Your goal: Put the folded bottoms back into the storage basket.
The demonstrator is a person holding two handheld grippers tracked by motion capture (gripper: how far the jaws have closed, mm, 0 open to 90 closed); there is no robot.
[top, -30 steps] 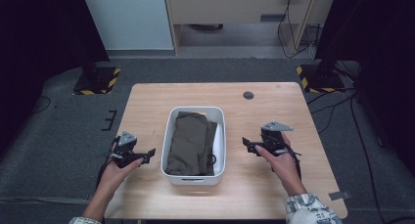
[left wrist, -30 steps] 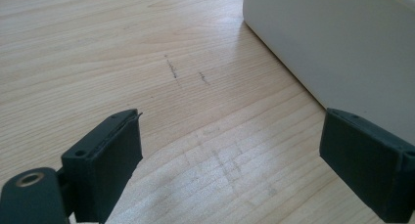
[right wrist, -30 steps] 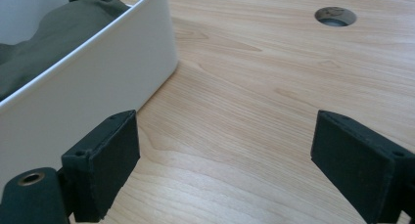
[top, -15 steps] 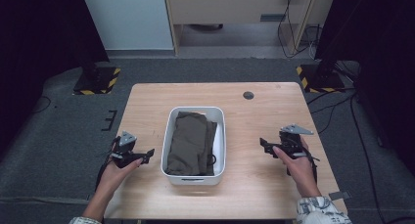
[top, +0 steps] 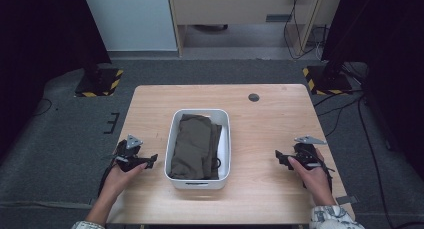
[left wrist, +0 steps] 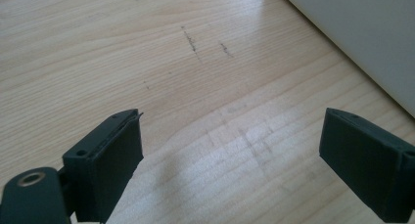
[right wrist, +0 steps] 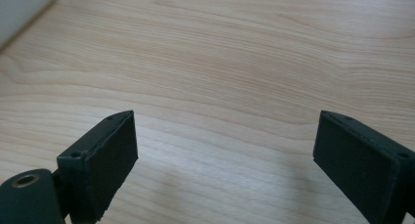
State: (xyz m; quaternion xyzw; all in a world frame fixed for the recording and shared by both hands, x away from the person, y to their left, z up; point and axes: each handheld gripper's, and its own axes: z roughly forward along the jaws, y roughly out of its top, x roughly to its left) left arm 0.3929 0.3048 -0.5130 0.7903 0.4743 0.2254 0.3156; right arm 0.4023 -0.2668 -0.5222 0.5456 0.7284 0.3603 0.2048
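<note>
Table (top: 280, 124) first: I see its pale wood top filling the middle of the high view, with grey carpet (top: 70, 139) around it and a small dark round spot (top: 254, 97) near the table's upper right edge. At the centre of the frame sits a white bin (top: 224, 154), long side running up and down the picture, and inside it lies a folded olive-brown cloth (top: 192, 146) that fills most of the bin, with a thin dark cord at its lower right.

At the lower left of the high view I hold the left tongs (top: 150, 159), just beside the bin's left wall but not touching it. At the lower right sit the right tongs (top: 280, 157), well apart from the bin.

In the left gripper view my left tongs (left wrist: 235, 155) are spread wide with nothing between them, bare wood below and the bin's white wall (left wrist: 362, 33) crossing the upper right corner. In the right gripper view the right tongs (right wrist: 225, 155) gape just as wide over bare wood, gripping nothing, with a pale blurred corner of the bin (right wrist: 19, 6) at the upper left.
</note>
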